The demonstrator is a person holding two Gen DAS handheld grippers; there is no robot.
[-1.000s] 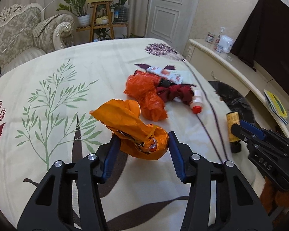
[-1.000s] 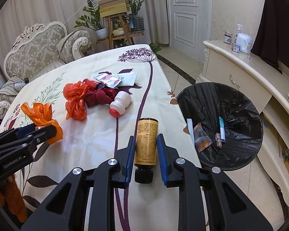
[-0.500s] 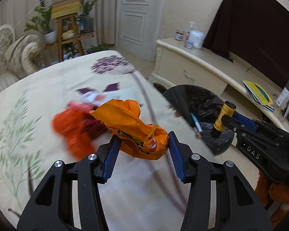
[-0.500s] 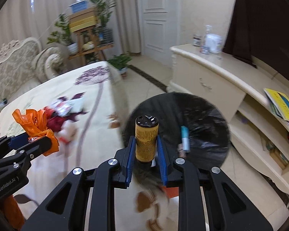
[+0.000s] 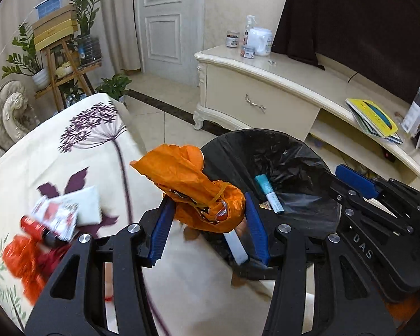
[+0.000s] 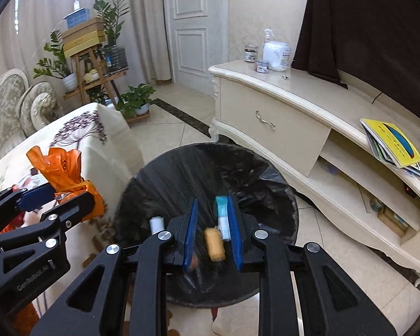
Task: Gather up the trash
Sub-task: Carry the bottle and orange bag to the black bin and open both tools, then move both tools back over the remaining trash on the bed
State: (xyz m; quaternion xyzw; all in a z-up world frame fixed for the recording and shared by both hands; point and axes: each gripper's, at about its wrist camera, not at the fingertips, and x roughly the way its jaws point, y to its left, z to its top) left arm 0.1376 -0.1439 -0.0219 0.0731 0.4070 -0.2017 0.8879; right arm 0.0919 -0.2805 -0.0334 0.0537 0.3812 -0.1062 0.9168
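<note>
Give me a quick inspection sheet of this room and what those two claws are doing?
Surface: floral tablecloth, rumpled trash on it.
Job's things: orange bag in the left claw; yellow bottle blurred, loose over the black bin; blue tube inside.
Clutter: red wrappers, white packet on table.
Grippers: left claw shut on bag; right claw open above bin.
Cables: nothing seen.
Surroundings: cream cabinet, door, plants, sofa.
</note>
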